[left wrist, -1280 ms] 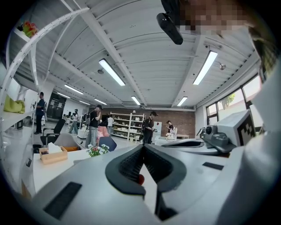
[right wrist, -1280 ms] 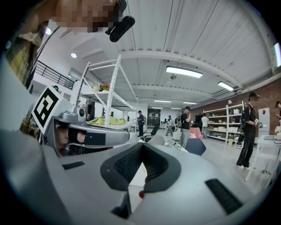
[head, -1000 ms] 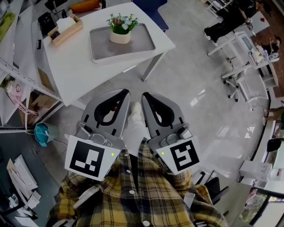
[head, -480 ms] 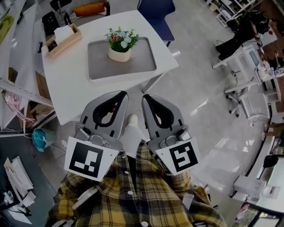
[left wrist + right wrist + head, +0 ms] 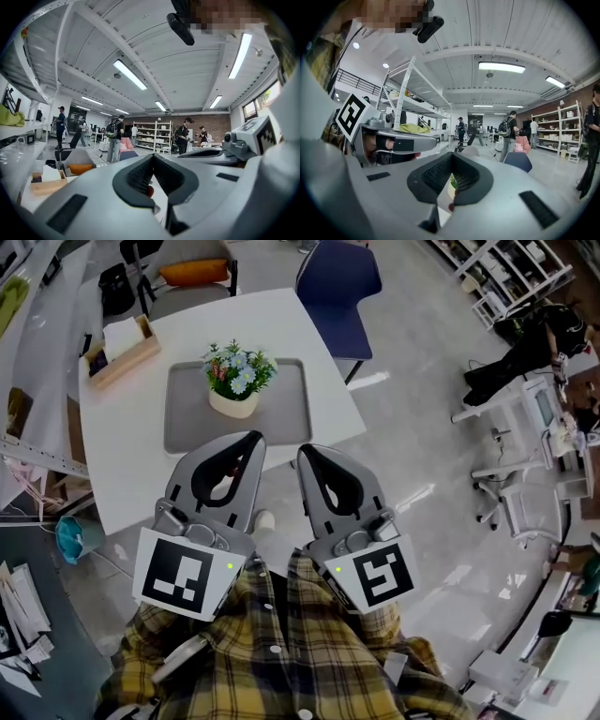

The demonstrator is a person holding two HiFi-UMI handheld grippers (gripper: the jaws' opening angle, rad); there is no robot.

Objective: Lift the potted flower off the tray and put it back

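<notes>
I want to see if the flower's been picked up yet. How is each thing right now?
potted flower: upright on the tray, not held.
tray: flat on the white table.
left gripper: shut, empty.
right gripper: shut, empty.
wooden box: on the table, white paper inside.
blue chair: empty, beside the table.
</notes>
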